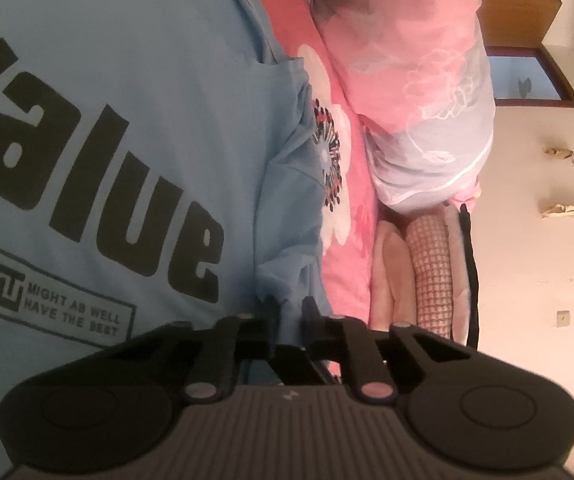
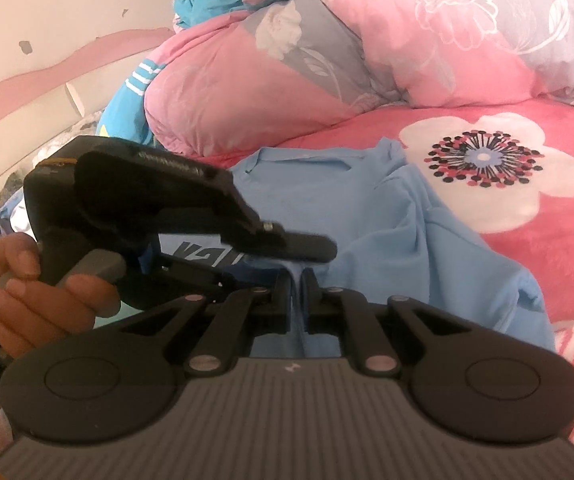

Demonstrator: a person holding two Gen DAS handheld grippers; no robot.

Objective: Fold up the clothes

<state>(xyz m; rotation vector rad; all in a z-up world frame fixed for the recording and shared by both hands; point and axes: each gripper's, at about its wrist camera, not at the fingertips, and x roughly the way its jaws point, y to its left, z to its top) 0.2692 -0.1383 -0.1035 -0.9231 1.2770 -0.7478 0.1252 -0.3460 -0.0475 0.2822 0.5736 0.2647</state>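
Your left tongs are pinched on a fold of the light blue T-shirt, jaws narrow with cloth between them. Shirt print, left to right in the left wrist view: big black letters "alue", beneath them a boxed logo and "MIGHT AS WELL HAVE THE BEST". The shirt lies on the bed's pink floral blanket, collar toward the pink-grey quilt. Your right tongs are likewise clamped on a raised ridge of the shirt's blue cloth. Your left hand grips its tool's handle at left in the right wrist view
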